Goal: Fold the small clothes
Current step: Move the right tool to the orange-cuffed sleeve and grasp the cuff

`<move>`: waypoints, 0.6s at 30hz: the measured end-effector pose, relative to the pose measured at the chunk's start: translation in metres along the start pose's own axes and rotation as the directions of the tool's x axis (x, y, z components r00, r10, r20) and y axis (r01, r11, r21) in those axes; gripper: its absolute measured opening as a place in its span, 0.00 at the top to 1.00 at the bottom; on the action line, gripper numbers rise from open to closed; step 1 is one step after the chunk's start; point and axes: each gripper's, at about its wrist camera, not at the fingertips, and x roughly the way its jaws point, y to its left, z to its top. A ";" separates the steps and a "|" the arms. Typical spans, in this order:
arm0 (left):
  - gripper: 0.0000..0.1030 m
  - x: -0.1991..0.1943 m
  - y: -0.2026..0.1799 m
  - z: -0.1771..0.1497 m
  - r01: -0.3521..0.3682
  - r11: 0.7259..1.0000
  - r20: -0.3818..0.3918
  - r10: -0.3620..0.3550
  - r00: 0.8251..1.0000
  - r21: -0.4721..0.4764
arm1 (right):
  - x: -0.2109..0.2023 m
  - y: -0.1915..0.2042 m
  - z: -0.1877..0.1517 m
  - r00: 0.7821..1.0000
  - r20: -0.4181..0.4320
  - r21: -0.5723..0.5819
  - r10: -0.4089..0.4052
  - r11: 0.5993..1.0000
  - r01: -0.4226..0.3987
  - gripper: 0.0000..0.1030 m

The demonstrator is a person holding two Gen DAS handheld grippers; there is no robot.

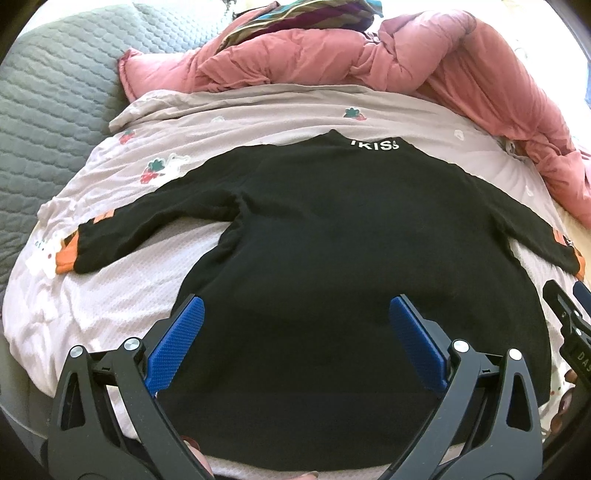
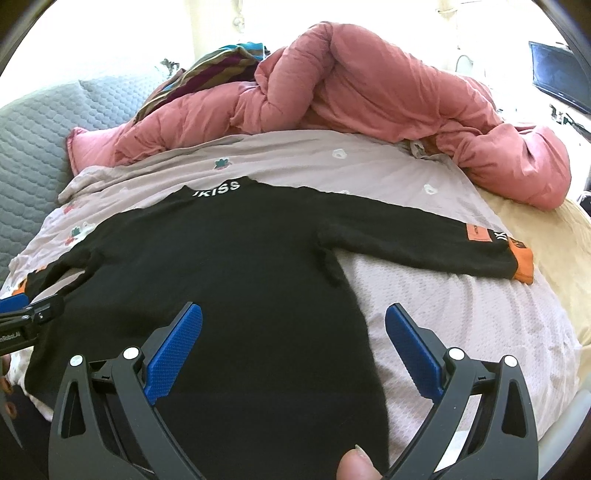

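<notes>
Sweater [image 1: 351, 236] lies flat mid-frame on the bedsheet [image 1: 122, 295], sleeves spread; left gripper [image 1: 295, 306] and right gripper [image 2: 293, 314] gape wide, holding nothing.

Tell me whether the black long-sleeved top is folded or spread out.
Spread out: the black long-sleeved top lies flat on the pale floral sheet, both sleeves extended sideways.

The sweater [image 1: 332, 240] lies flat on the sheet [image 1: 258, 114], collar far, hem near, its sleeves spread out to left and right. Behind it, along the far side, the duvet [image 1: 369, 62] is heaped, with a blanket [image 1: 295, 14] behind that. The left gripper [image 1: 295, 310] is over the hem near its left edge, the right gripper [image 2: 293, 317] over its right edge
</notes>
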 end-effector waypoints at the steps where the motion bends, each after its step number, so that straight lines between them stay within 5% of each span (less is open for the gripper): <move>1: 0.08 0.001 -0.002 0.002 0.002 1.000 -0.001 -0.002 1.000 0.003 | 0.003 -0.003 0.001 1.000 -0.011 0.005 0.006 1.000 -0.006 0.04; 18: 0.08 0.018 -0.043 0.044 0.048 0.998 0.003 -0.048 0.999 0.039 | 0.025 -0.112 0.018 0.987 -0.041 0.149 -0.157 0.976 0.161 0.04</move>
